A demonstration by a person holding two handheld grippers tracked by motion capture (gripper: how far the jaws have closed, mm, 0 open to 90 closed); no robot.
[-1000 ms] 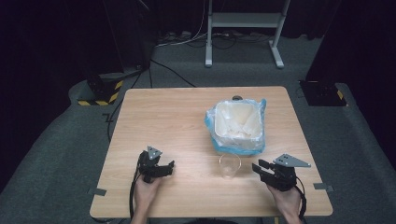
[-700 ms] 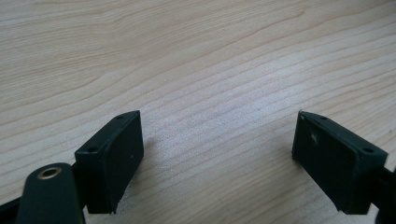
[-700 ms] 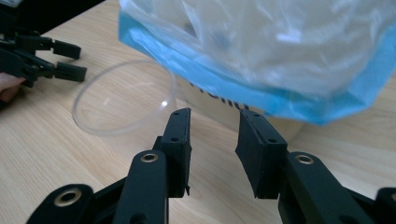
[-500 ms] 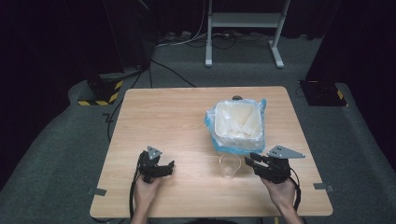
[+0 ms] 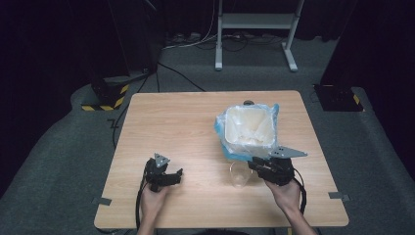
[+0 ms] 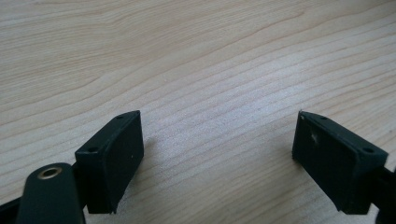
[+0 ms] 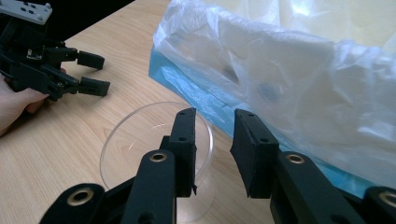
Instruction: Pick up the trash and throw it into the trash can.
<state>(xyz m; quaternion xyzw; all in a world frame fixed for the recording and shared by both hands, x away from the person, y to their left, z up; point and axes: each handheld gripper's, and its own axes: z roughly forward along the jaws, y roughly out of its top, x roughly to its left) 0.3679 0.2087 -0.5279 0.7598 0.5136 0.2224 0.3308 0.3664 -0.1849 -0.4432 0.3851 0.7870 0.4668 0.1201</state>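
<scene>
One claw (image 5: 252, 165) nearer — cup (image 5: 239, 174) rim.

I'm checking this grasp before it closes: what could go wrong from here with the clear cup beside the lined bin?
1. The right tongs straddle the rim of the clear plastic cup; the light cup could slip or tip when they close.
2. The blue bin lined with thin white plastic bag sits right beside the outer jaw, so the liner might snag.

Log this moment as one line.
left gripper: open, idle | right gripper: open, straddling clear cup rim | lined bin: behind cup
</scene>
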